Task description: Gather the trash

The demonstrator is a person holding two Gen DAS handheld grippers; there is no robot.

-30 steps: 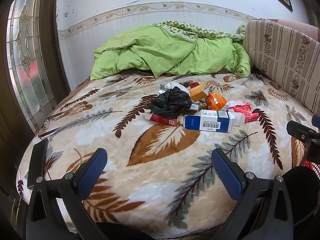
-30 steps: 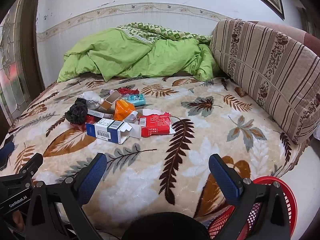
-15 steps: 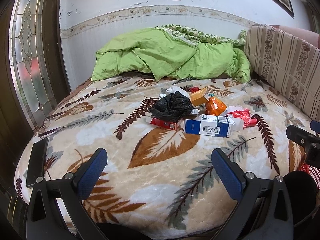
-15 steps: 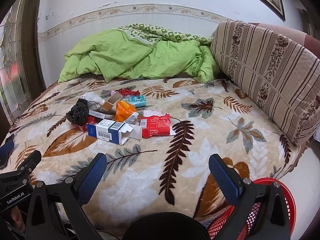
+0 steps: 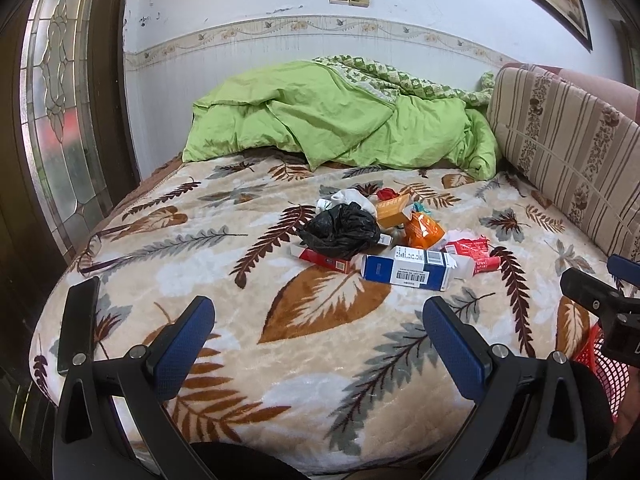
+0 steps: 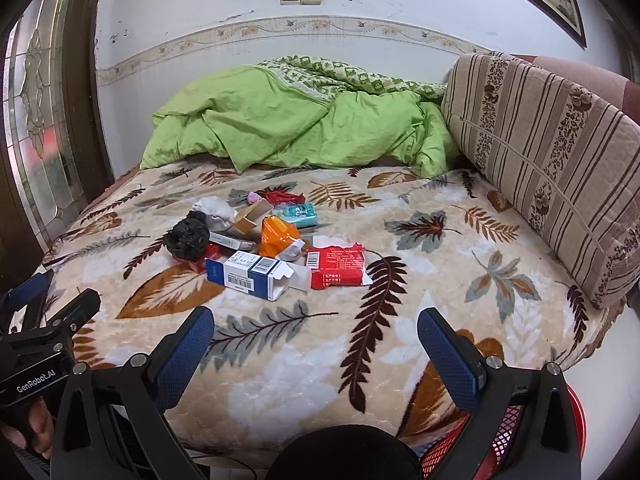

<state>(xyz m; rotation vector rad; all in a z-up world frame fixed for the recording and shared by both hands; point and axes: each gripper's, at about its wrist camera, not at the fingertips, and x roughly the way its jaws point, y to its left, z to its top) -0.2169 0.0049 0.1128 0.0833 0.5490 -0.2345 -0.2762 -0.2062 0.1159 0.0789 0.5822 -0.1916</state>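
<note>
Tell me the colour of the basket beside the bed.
Red; the basket shows best in the right wrist view, low behind the right gripper.

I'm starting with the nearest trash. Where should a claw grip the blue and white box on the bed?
Grip the blue and white box across its two long sides near the middle, coming from above. It lies flat at the pile's near edge; its right end is open with loose flaps, so avoid that end.
</note>
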